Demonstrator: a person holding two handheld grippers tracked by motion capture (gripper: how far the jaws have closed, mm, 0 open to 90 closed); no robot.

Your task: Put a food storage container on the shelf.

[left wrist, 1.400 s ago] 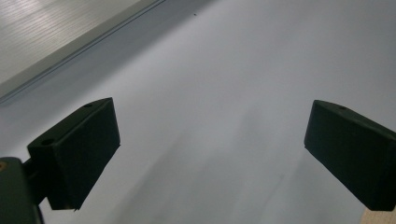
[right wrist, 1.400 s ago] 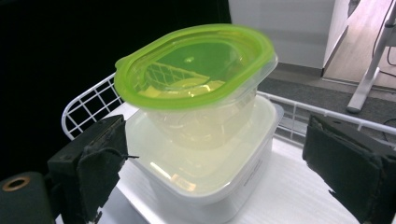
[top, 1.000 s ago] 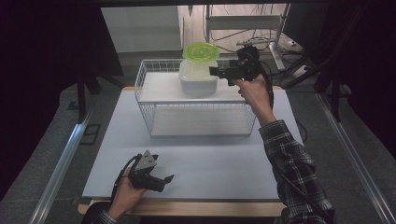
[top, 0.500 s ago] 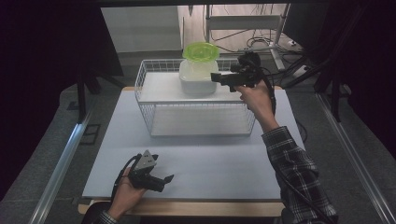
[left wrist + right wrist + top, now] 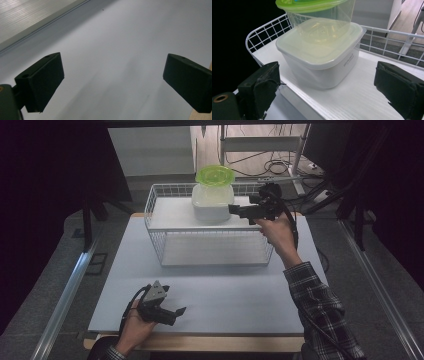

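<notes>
A white square container (image 5: pixel 212 207) with a translucent lid stands on the upper shelf of a white wire rack (image 5: pixel 161 251). Stacked on it is a clear tub with a green lid (image 5: pixel 214 174). My right gripper (image 5: pixel 234 209) hovers open just right of the white container, jaws pointing at its side. In the right gripper view the white container (image 5: pixel 322 57) sits ahead between the spread jaws of the right gripper (image 5: pixel 328 82), untouched, with the green-lidded tub (image 5: pixel 312 5) above. My left gripper (image 5: pixel 177 314) rests open near the table's front edge, and the left gripper (image 5: pixel 112 75) holds nothing.
The rack stands at the back of a pale blue-white table (image 5: pixel 225 290), with a lower shelf (image 5: pixel 215 251) under the upper one. A wooden strip (image 5: pixel 210 343) runs along the table's front edge. Cables and a metal stand (image 5: pixel 260 150) lie behind the rack.
My right gripper has dropped a little, from the green tub's level to the white container's side. The left gripper has stayed still.
</notes>
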